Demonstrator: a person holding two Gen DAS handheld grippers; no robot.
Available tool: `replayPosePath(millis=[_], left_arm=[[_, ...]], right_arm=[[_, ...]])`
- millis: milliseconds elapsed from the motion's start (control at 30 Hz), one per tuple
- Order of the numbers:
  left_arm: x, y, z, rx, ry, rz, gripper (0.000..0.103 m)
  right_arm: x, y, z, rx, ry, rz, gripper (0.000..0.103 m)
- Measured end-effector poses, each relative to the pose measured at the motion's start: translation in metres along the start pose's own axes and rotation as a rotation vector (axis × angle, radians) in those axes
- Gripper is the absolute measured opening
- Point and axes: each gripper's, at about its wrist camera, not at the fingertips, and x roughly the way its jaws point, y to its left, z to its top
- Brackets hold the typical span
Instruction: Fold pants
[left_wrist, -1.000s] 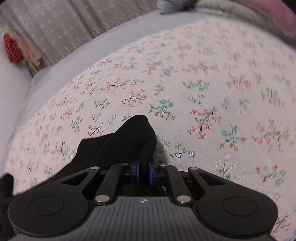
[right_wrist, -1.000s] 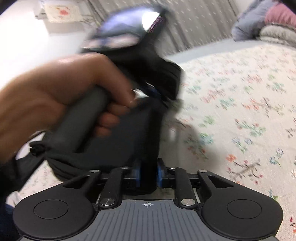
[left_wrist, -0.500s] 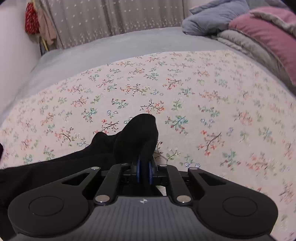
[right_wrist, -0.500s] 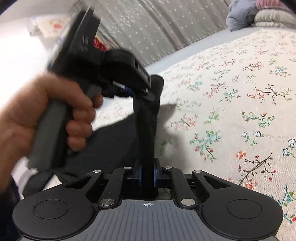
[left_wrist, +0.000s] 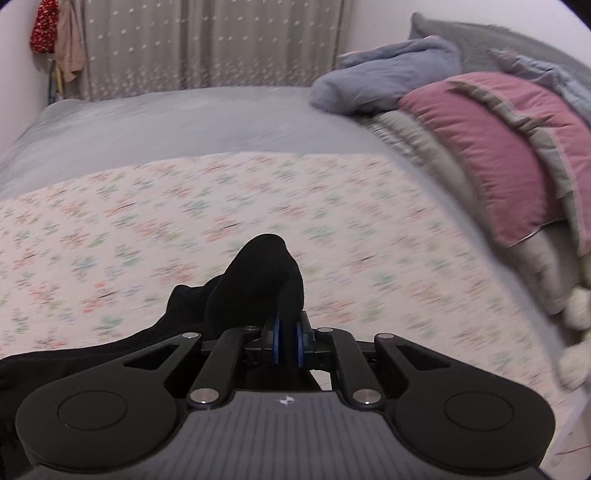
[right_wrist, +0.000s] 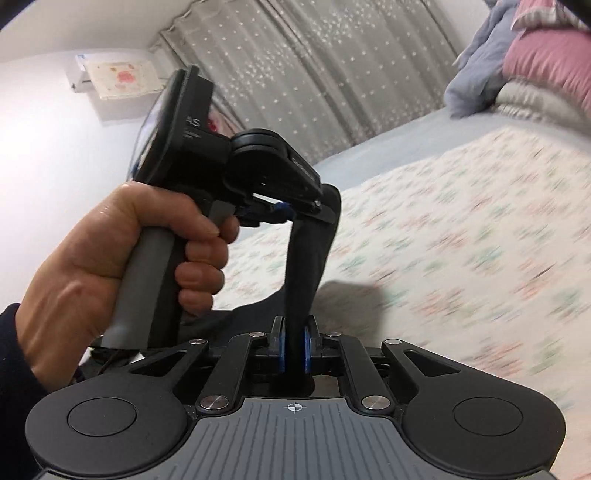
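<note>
The black pants (left_wrist: 255, 280) are held above the floral bedspread (left_wrist: 147, 229). My left gripper (left_wrist: 287, 341) is shut on a bunched edge of the pants, which trail off to the lower left. My right gripper (right_wrist: 293, 347) is shut on another part of the pants (right_wrist: 310, 258); a taut strip of cloth runs up from it to the left gripper (right_wrist: 284, 212), seen in the right wrist view held in a hand. The rest of the pants hangs below and is mostly hidden.
A grey sheet (left_wrist: 166, 122) covers the far side of the bed. Pink (left_wrist: 498, 147) and blue-grey pillows (left_wrist: 388, 77) and folded blankets pile at the right. A grey curtain (left_wrist: 207, 40) hangs behind. Clothes (left_wrist: 55, 40) hang at the far left wall.
Both grippers have lifted and swung toward the head of the bed, carrying the pants with them. The pillows have come into the left wrist view. Both grips are unchanged.
</note>
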Motion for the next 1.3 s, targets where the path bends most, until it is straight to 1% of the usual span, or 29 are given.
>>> replayPosePath(millis=[133,200,267,333,367,433,467,533,600,667,733,900,1000,1067,1200,1233,1267,1300], left_arm=[[0.016,-0.051,-0.002,-0.027,-0.019,-0.056,0.028],[0.031,-0.075,-0.010,-0.038,-0.013,-0.067,0.028],[0.053,-0.093,-0.020,-0.024,0.029,-0.057,0.028],[0.078,-0.103,-0.031,-0.009,0.094,-0.051,0.028],[0.088,-0.105,-0.036,-0.008,0.119,-0.051,0.028],[0.104,-0.110,-0.040,0.007,0.167,-0.053,0.030],[0.110,-0.112,-0.040,0.021,0.193,-0.050,0.031],[0.116,-0.116,-0.036,0.062,0.220,-0.031,0.032],[0.118,-0.119,-0.031,0.111,0.222,-0.009,0.034],[0.119,-0.118,-0.024,0.144,0.221,0.007,0.038],[0.124,-0.118,-0.015,0.149,0.234,0.001,0.041],[0.126,-0.114,-0.003,0.146,0.234,-0.024,0.042],[0.123,-0.115,-0.008,0.186,0.219,-0.027,0.045],[0.123,-0.121,-0.015,0.232,0.220,-0.030,0.048],[0.129,-0.138,-0.034,0.345,0.238,0.015,0.051],[0.130,-0.144,-0.039,0.377,0.243,0.025,0.056],[0.130,-0.150,-0.043,0.404,0.245,0.030,0.065],[0.131,-0.155,-0.046,0.430,0.246,0.036,0.069]], right_arm=[[-0.025,-0.035,0.021,-0.083,0.046,-0.094,0.008],[-0.028,-0.055,0.022,-0.087,0.063,-0.138,0.008],[-0.025,-0.077,0.011,-0.050,0.073,-0.167,0.008],[-0.025,-0.092,-0.007,-0.008,0.093,-0.190,0.008],[-0.021,-0.092,-0.012,-0.010,0.105,-0.209,0.009],[-0.023,-0.079,-0.017,-0.121,0.092,-0.225,0.009],[-0.021,-0.072,-0.023,-0.176,0.097,-0.247,0.009],[-0.015,-0.068,-0.030,-0.224,0.122,-0.279,0.009],[-0.020,-0.067,-0.029,-0.232,0.112,-0.272,0.009],[-0.024,-0.071,-0.027,-0.219,0.095,-0.257,0.009],[-0.030,-0.074,-0.026,-0.208,0.092,-0.254,0.009],[-0.026,-0.080,-0.027,-0.200,0.088,-0.260,0.009],[-0.029,-0.079,-0.028,-0.195,0.086,-0.260,0.009],[-0.026,-0.077,-0.027,-0.204,0.084,-0.264,0.009],[-0.025,-0.073,-0.030,-0.222,0.072,-0.274,0.009],[-0.025,-0.072,-0.030,-0.227,0.069,-0.277,0.009],[-0.025,-0.071,-0.031,-0.229,0.065,-0.279,0.009],[-0.025,-0.070,-0.031,-0.229,0.062,-0.280,0.009]])
